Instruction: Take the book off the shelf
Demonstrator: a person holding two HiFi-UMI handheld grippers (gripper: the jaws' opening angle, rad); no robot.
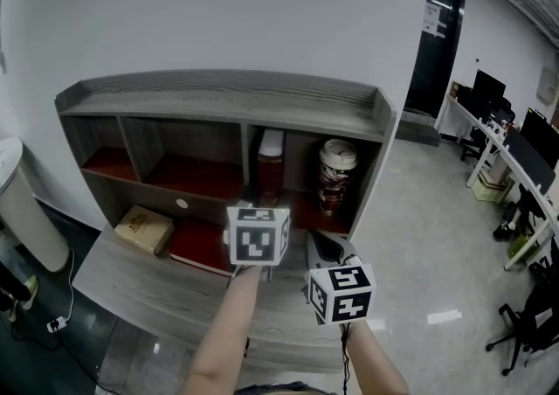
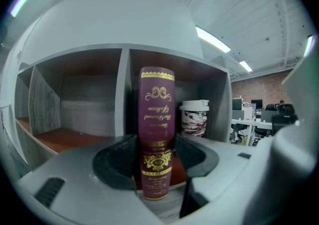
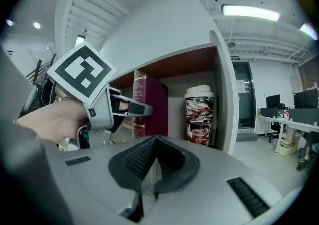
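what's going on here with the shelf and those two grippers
A person holds a gripper in each hand in front of a grey shelf. The left gripper has its jaws open on either side of the spine of a maroon book, which stands upright in the right-hand compartment beside a printed cup. The book has not yet been lifted out. The right gripper waits lower down in front of the shelf, shut and empty.

An office: row of white desks [image 1: 483,150], dark monitors [image 1: 486,89], black swivel chair [image 1: 528,319].
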